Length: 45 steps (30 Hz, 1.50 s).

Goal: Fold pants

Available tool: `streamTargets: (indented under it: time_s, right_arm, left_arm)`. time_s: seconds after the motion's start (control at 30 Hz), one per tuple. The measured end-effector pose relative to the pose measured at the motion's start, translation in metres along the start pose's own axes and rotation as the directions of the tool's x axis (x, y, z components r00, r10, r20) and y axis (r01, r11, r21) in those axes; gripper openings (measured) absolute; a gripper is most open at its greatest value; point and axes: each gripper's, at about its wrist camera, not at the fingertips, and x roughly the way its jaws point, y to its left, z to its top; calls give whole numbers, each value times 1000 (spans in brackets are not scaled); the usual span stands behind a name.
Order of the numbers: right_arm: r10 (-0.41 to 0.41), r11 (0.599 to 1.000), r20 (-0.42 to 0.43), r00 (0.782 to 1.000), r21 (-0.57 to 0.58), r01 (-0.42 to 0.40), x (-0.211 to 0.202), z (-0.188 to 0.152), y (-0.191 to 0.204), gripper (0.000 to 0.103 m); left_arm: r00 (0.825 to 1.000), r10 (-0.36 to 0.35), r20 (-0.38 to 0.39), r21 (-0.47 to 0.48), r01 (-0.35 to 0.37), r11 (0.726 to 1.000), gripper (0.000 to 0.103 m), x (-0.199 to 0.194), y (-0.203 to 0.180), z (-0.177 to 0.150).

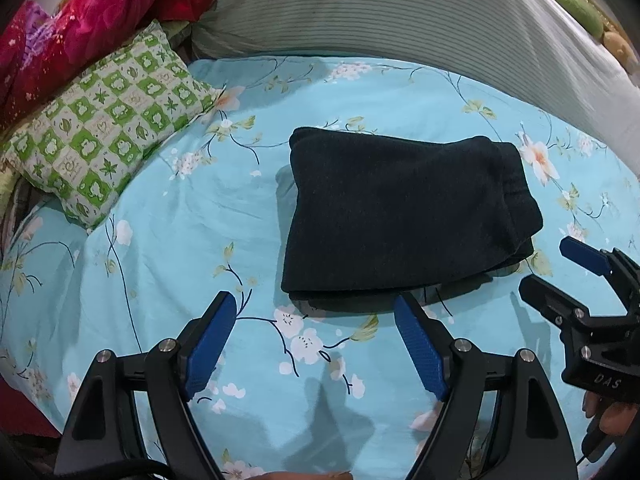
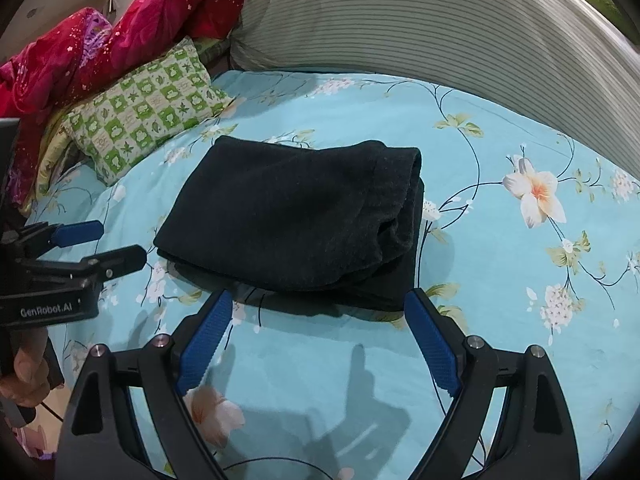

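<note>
On the bed: a light blue sheet (image 1: pixel 168 248) printed with white flowers covers the whole near area, wrinkled a little around the middle.
Pants: the dark pants (image 1: pixel 400 216) lie folded into a thick, roughly square bundle on the sheet, far of both grippers; the layered open edges face right, the smooth folded edge faces left.
Left gripper: the left gripper (image 1: pixel 316 320) points down at the sheet with its blue-padded jaws spread wide and nothing between them; its right fingertip sits just near the near edge of the pants, whether touching I cannot tell.
Right gripper: the right gripper (image 2: pixel 320 304) hangs over the near edge of the bundle, jaws wide apart and empty, both tips close to the cloth without pinching it.
Hands: a hand (image 2: pixel 24 376) grips the left tool's handle at the left edge of the right wrist view.
Pillow: a green and white checked pillow (image 1: pixel 108 128) lies far left, well apart from the pants.
Blanket: a crumpled red blanket (image 2: pixel 120 36) is heaped behind the pillow.
Far side: a large grey striped bolster (image 1: pixel 400 12) runs along the far edge of the sheet.
</note>
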Motion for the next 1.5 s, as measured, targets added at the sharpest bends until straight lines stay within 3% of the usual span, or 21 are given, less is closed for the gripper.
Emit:
streamTargets:
  time_s: [0.3, 0.87, 1.5]
  right_arm:
    - [-25, 1000, 85, 996, 5, 25, 3, -1, -3, 88]
    - [-17, 1000, 27, 999, 27, 17, 26, -7, -3, 88]
    - [-21, 1000, 34, 999, -9, 22, 25, -5, 2, 88]
  left_arm:
    - [998, 38, 55, 13, -39, 999, 82, 3, -1, 0]
    - [999, 36, 9, -5, -36, 999, 84, 22, 5, -4]
    - [1000, 26, 10, 13, -27, 1000, 84, 23, 2, -3]
